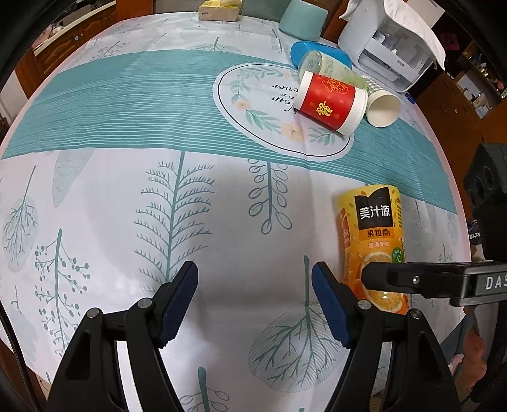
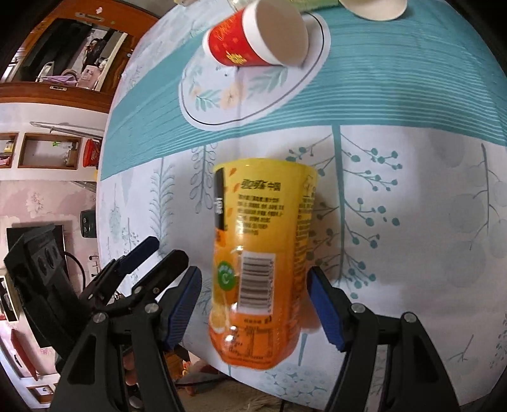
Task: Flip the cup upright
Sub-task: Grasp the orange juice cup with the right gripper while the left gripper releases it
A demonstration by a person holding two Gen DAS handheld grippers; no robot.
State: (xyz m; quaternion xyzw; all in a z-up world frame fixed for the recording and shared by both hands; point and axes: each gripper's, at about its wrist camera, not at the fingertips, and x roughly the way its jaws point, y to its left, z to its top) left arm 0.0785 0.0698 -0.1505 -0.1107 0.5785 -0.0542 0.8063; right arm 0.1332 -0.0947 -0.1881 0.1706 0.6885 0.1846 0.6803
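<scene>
An orange juice-label cup (image 2: 259,269) stands on the tablecloth between the fingers of my right gripper (image 2: 255,301), which is open with small gaps on both sides. The same cup (image 1: 374,241) shows at the right of the left wrist view, with a right gripper finger (image 1: 412,279) in front of it. My left gripper (image 1: 255,294) is open and empty, low over the cloth to the left of the cup. A red and white paper cup (image 1: 329,101) lies on its side on the round mat; it also shows in the right wrist view (image 2: 256,35).
A white paper cup (image 1: 381,107), a clear bottle (image 1: 329,68) and a blue case (image 1: 320,54) lie at the far right. A white appliance (image 1: 386,47), a teal container (image 1: 302,19) and a yellow box (image 1: 218,11) stand at the far edge. The table edge runs close behind both grippers.
</scene>
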